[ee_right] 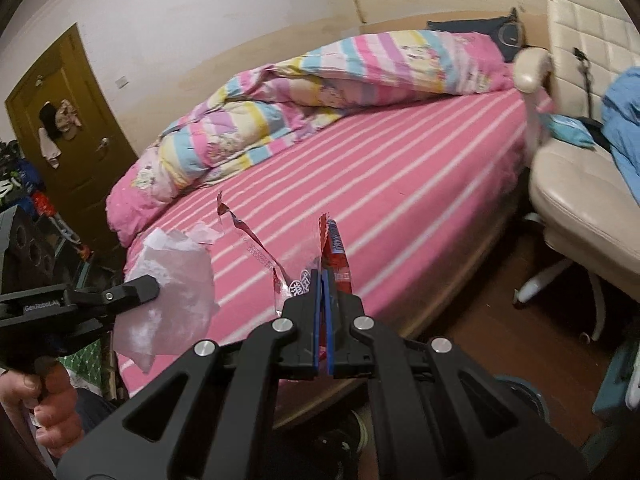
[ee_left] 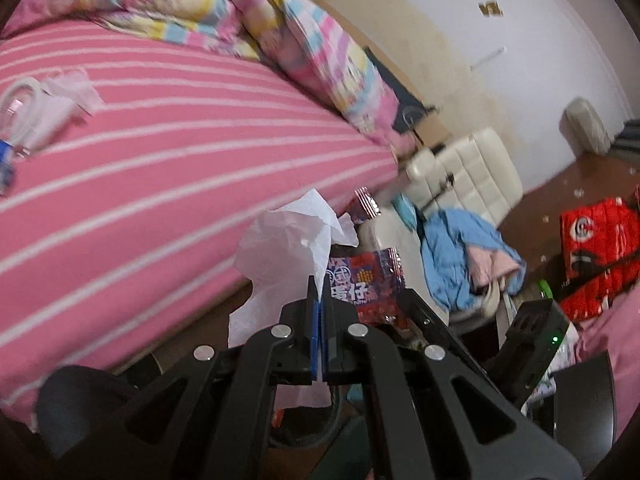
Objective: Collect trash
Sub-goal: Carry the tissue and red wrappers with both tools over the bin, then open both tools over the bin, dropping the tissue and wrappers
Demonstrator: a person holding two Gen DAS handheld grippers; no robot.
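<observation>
In the left wrist view my left gripper (ee_left: pixel 318 292) is shut on a crumpled white tissue (ee_left: pixel 284 248), held up in the air beside the bed. Just to its right my right gripper (ee_left: pixel 402 304) carries a red and purple snack wrapper (ee_left: pixel 364 284). In the right wrist view the right gripper (ee_right: pixel 324 280) is shut on that torn red wrapper (ee_right: pixel 338 248), whose loose strip (ee_right: pixel 256 248) trails off to the left. The left gripper (ee_right: pixel 154 282) shows at the left edge with the tissue (ee_right: pixel 172 288) in it, and a person's hand (ee_right: pixel 48 412) grips its handle.
A bed with a pink striped sheet (ee_right: pixel 400 184) and a bunched pastel quilt (ee_right: pixel 320 80) fills the middle. A clear plastic bag (ee_left: pixel 40 108) lies on the sheet. A cream chair (ee_right: pixel 580 200) with blue clothes (ee_left: pixel 460 256) stands beside the bed. Red packs (ee_left: pixel 600 248) sit on the wooden floor.
</observation>
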